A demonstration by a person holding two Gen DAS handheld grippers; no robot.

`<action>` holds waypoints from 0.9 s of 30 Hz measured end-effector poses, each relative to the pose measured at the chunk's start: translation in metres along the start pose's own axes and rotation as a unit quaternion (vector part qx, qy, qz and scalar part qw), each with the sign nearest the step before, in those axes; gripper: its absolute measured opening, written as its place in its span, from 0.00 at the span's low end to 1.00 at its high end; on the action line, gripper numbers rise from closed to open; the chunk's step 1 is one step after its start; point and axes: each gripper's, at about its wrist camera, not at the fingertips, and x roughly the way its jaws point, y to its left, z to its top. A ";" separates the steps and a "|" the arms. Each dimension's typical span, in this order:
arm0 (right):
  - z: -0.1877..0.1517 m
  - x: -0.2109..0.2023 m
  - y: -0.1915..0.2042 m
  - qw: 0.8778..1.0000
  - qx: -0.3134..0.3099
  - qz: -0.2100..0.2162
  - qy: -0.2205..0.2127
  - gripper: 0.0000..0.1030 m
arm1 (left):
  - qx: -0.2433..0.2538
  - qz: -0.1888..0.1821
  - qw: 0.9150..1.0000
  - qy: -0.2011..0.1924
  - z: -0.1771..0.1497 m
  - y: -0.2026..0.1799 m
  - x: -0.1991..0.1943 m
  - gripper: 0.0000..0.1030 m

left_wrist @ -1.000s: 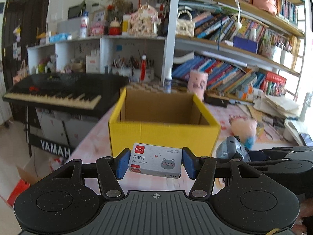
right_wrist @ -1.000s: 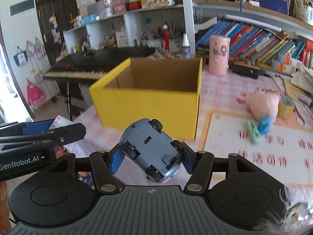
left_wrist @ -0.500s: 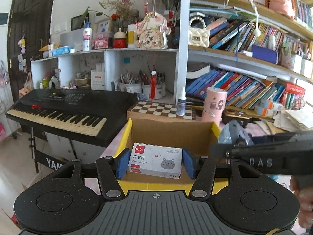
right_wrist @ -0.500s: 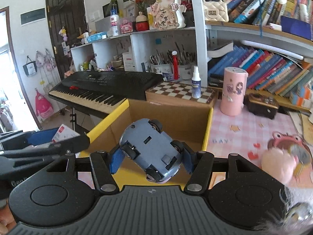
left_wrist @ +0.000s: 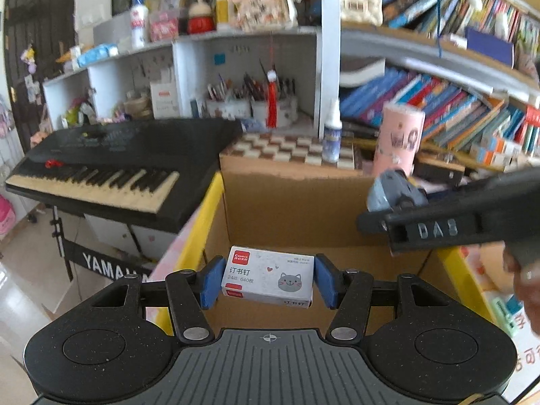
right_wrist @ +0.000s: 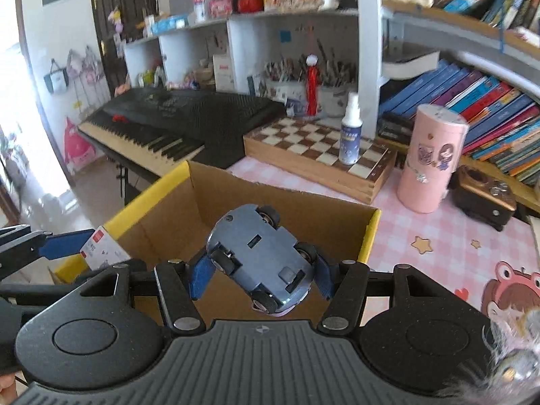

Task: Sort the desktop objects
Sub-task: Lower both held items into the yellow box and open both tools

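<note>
Left tongs grip a staple box, right tongs a toy car, above the yellow box.

Both wrist cameras look forward and downward, close above the yellow box (shared, with the keyboard far left).

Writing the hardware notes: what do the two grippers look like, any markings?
Both match: speckled black bodies, ribbed grey centre plate, silver pivot pins, blue pads. The left gripper has a crosshair mark on its plate; the right gripper shows raised "DAS" lettering on its side in the left wrist view.
</note>
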 end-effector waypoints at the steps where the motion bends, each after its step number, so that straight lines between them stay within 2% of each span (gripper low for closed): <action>1: 0.003 0.007 -0.002 1.000 -0.008 0.004 0.009 0.56 | 0.003 -0.001 1.000 0.010 0.001 -0.001 0.005 0.54; 6: 0.015 0.042 0.007 0.994 -0.094 0.016 0.056 0.56 | 0.029 -0.010 0.998 0.059 0.002 -0.010 0.030 0.54; 9: 0.019 0.066 0.016 0.984 -0.147 0.027 0.095 0.56 | 0.036 -0.007 0.996 0.080 0.001 -0.014 0.041 0.54; 16: 0.018 0.104 0.025 0.961 -0.213 0.037 0.172 0.56 | 0.057 -0.010 0.991 0.123 0.000 -0.025 0.058 0.54; 20: 0.017 0.114 0.024 0.954 -0.228 0.032 0.191 0.56 | 0.055 -0.016 0.989 0.137 -0.005 -0.027 0.062 0.55; 27: 0.018 0.119 0.013 0.955 -0.211 0.025 0.205 0.56 | 0.054 -0.018 0.988 0.145 -0.011 -0.030 0.065 0.55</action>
